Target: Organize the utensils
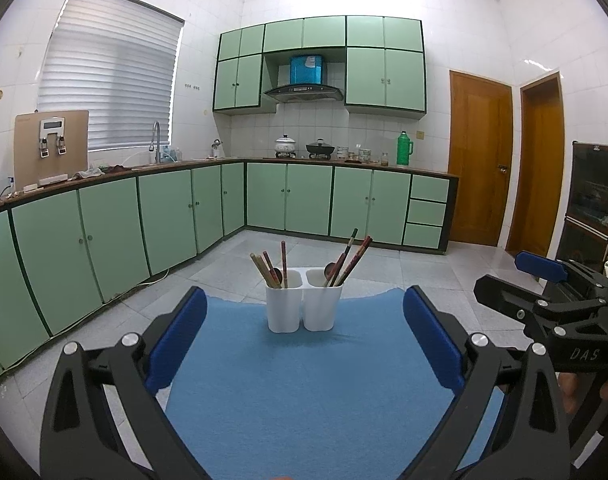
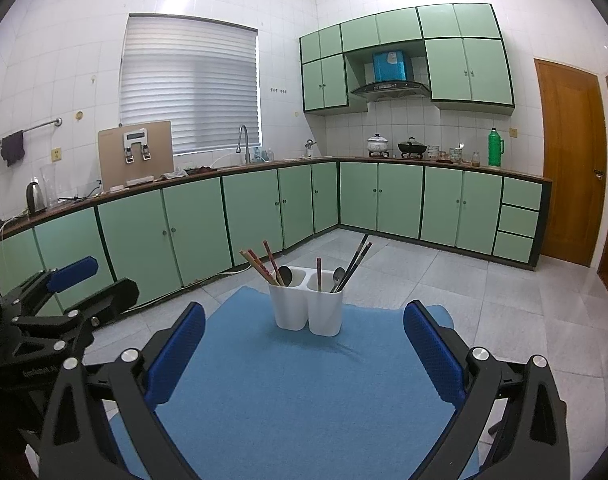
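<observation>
The white plastic 2-compartment utensil holder [image 1: 302, 300] stands upright near the far edge of the blue cloth [image 1: 304, 392] covering the tabletop. Chopsticks and spoons already stand in both compartments, and none lies loose on the cloth, so the sorting looks finished or close to it. The left gripper [image 1: 304, 340] and right gripper [image 2: 304, 348] hover short of the holder, jaws spread wide, holding nothing.

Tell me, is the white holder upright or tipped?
Upright: the white holder stands flat on the blue cloth, openings upward, chopsticks leaning out.
</observation>
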